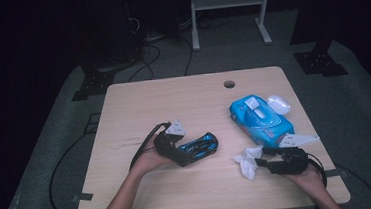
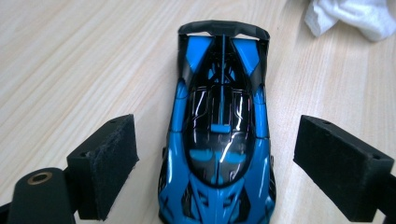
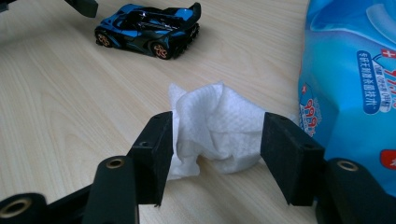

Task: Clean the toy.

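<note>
A blue and black toy car [image 1: 199, 146] stands on the wooden table [image 1: 173, 100], left of centre. My left gripper [image 1: 189, 152] is open around its front end. In the left gripper view the car [image 2: 219, 140] lies between the two pads with a gap on each side. A crumpled white wipe [image 1: 246, 162] lies near the front right. My right gripper [image 1: 260, 160] is open around it. The right gripper view shows the wipe [image 3: 215, 126] resting on the table between the spread pads, with the car [image 3: 147, 30] farther off.
A blue pack of wet wipes [image 1: 262, 121] lies at the right of the table with its white lid [image 1: 278, 103] flipped open; it sits close beside the right gripper [image 3: 355, 84]. A cable hole [image 1: 229, 84] is near the far edge. Cables trail off both sides.
</note>
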The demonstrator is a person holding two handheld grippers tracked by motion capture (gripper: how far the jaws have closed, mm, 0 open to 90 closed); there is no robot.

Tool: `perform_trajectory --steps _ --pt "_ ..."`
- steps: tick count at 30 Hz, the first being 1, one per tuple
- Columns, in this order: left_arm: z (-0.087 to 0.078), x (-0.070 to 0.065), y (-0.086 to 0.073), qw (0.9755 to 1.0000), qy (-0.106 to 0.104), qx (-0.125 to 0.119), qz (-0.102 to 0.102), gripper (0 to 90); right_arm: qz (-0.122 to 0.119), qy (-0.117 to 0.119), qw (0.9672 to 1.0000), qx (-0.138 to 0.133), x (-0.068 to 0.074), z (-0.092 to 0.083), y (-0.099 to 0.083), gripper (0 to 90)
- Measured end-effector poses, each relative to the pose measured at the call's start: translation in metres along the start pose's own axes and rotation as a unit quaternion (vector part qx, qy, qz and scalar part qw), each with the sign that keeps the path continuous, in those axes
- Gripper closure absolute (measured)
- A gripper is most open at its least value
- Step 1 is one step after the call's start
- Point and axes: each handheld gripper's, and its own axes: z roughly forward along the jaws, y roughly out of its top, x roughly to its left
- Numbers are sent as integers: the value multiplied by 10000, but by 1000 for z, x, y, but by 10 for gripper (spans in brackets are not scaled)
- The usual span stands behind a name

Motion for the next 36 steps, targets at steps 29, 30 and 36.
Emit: perform_trajectory --steps 29,30,36 --pt "-36 -16 -50 9978 262 -418 -448 104 129 19 9998 -174 2 -4 -2 340" --pt "-36 -16 -52 9977 243 -430 -467 104 144 19 9997 -180 1 -4 -3 336" --pt "-38 -19 -59 9970 242 -491 -552 101 161 4 9997 -196 2 -4 -2 316"
